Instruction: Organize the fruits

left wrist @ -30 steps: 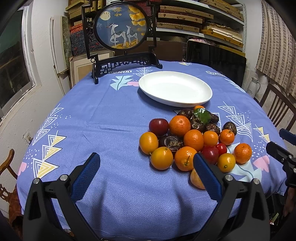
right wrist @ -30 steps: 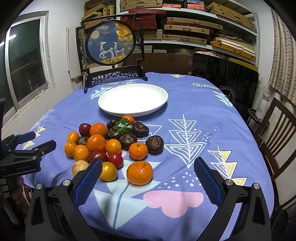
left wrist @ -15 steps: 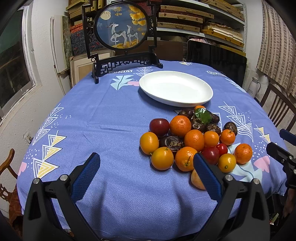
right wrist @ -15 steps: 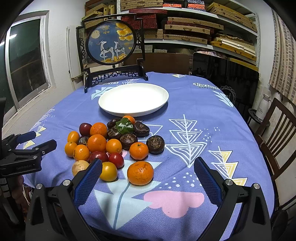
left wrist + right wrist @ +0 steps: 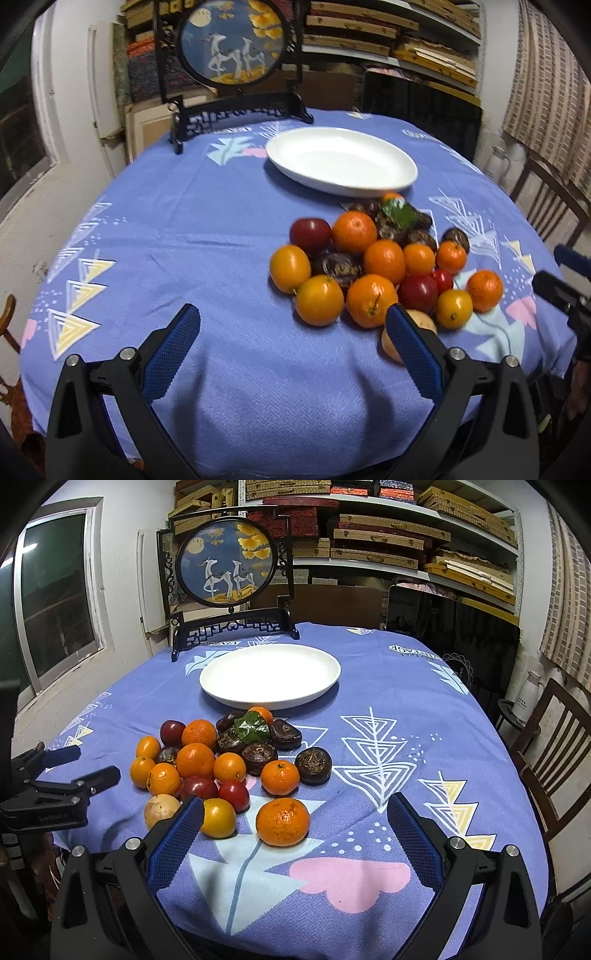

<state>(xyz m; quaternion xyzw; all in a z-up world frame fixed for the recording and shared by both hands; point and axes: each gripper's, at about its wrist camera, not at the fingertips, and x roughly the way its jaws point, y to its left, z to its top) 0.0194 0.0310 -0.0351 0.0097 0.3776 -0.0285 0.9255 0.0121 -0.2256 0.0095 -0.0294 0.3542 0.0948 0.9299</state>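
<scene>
fruits (image 5: 229, 760) heaped before white plate (image 5: 269, 675); chair (image 5: 550, 760) only in right view.

White walls, a window (image 5: 55, 594), stacked shelves (image 5: 388, 528) — wooden chair (image 5: 554, 764).

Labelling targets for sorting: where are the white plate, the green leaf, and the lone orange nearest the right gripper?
white plate (image 5: 221, 696), right wrist view, near-left rim.
green leaf (image 5: 252, 726), right wrist view, leaf centre.
lone orange (image 5: 282, 822), right wrist view, middle of peel.

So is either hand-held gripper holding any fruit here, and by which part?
Nothing is held. The left hand-held gripper and right hand-held gripper are both open with nothing between the fingers; the fruit lies on the tablecloth.
</scene>
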